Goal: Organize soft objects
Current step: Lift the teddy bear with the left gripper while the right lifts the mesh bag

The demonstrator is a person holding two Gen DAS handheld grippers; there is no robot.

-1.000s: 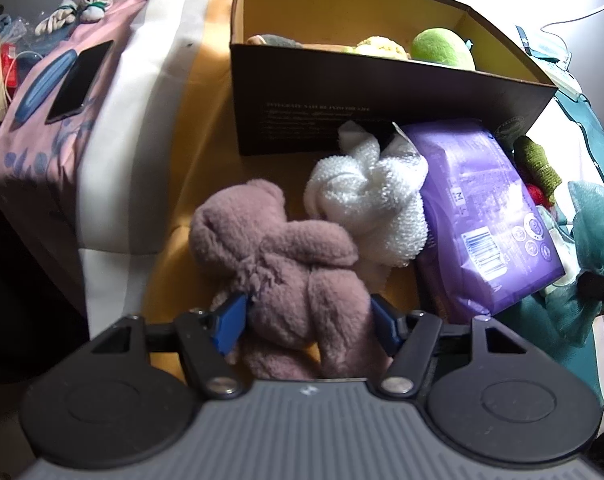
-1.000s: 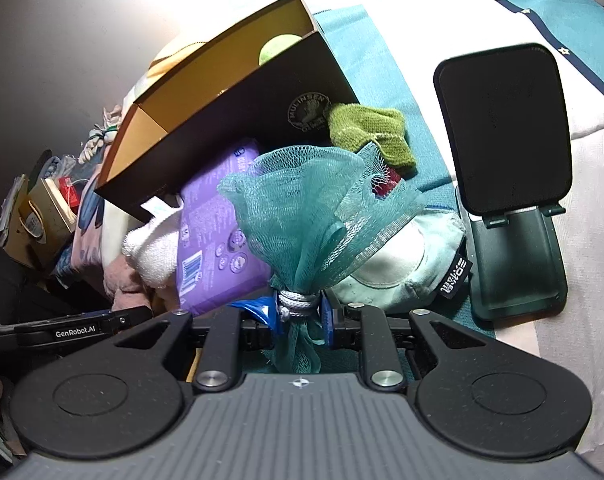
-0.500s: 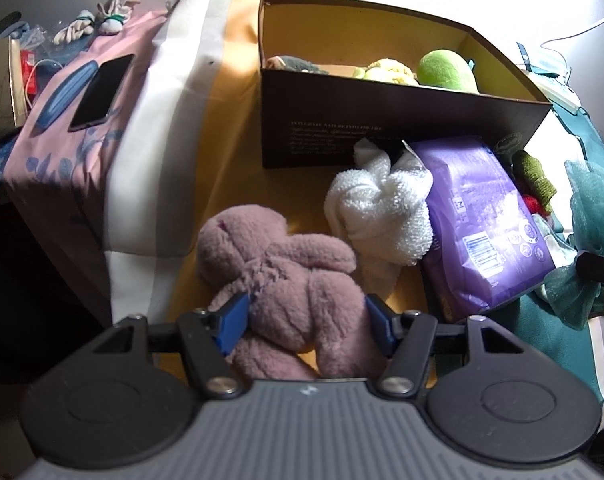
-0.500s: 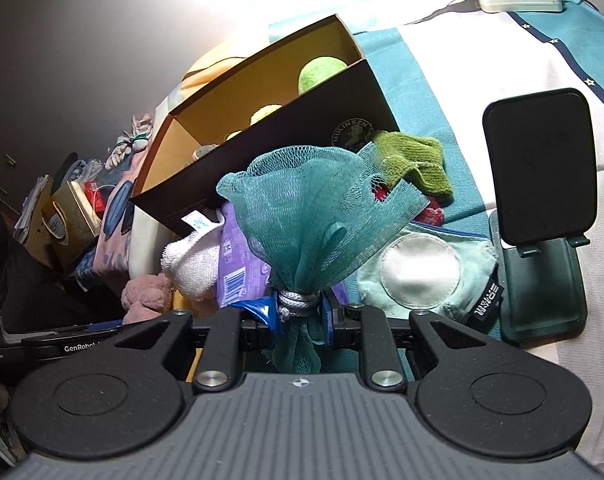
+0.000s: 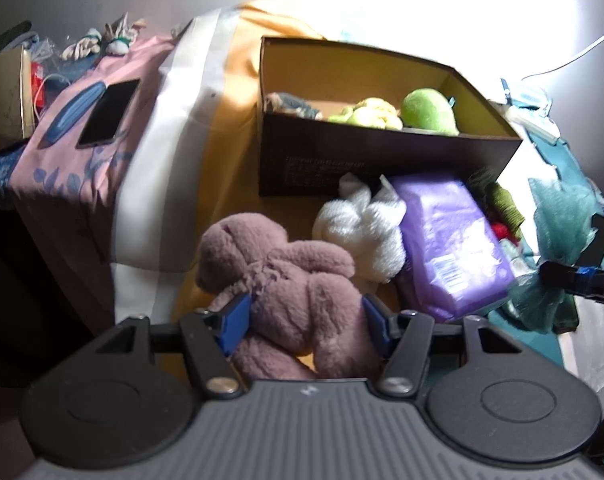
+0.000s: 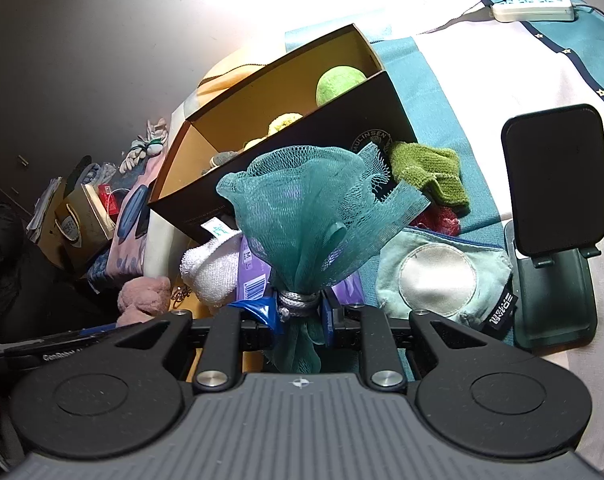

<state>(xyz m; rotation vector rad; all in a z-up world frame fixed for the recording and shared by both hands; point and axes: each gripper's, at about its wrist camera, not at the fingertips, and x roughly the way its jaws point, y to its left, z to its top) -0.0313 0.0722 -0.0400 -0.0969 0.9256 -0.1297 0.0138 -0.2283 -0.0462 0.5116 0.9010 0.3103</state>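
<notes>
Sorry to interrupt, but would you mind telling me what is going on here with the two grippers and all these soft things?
A person is sorting soft things on a bed into an open cardboard box. The left gripper has the mauve plush toy between its jaws, which have just been closing on it. The right gripper is shut on the tied neck of a teal mesh bath pouf. A green plush ball already lies in the box; a white towel and purple pack wait outside.
</notes>
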